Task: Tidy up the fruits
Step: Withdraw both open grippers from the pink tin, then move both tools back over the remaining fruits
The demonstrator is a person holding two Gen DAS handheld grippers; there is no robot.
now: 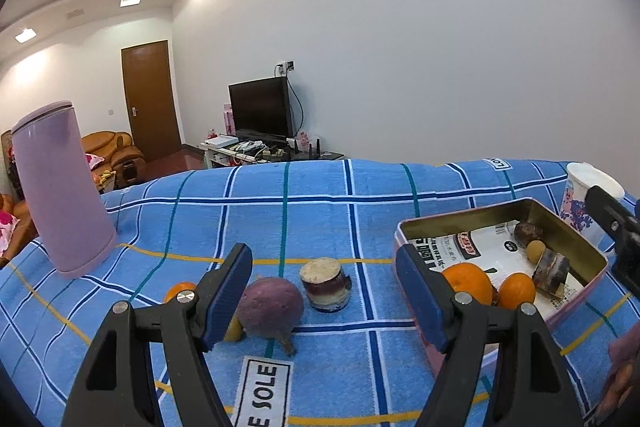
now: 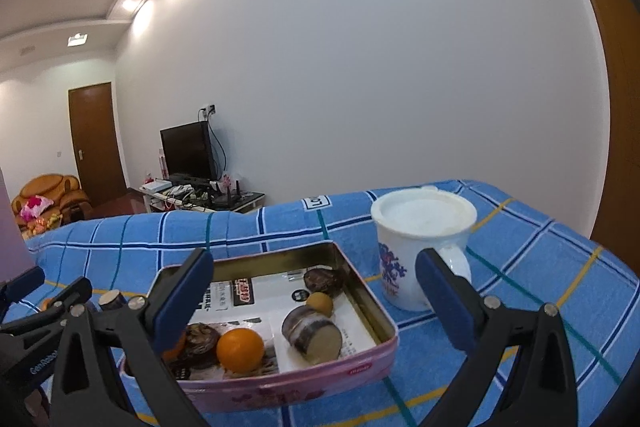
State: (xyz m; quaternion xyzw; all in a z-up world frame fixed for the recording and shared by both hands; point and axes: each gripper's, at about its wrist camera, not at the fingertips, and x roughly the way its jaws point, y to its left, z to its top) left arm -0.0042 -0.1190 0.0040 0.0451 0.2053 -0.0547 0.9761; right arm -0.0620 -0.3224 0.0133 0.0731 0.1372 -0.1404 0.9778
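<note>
A pink tin box (image 1: 576,231) (image 2: 360,291) sits on the blue plaid cloth and holds two oranges (image 1: 468,283) (image 2: 240,349), sugarcane pieces (image 1: 550,269) (image 2: 312,333), a small yellow fruit (image 2: 320,303) and a dark fruit (image 2: 202,341). Left of the box lie a purple fruit (image 1: 270,307), a sugarcane piece (image 1: 325,283) and an orange (image 1: 180,291). My left gripper (image 1: 326,301) is open and empty above the cloth, with the purple fruit by its left finger. My right gripper (image 2: 314,303) is open and empty over the box.
A tall lilac canister (image 1: 64,187) stands at the left. A white mug with a lid (image 2: 420,247) (image 1: 584,199) stands right of the box. A "SOLE" label (image 1: 262,393) lies on the cloth near me. The left gripper's body (image 2: 44,311) shows in the right wrist view.
</note>
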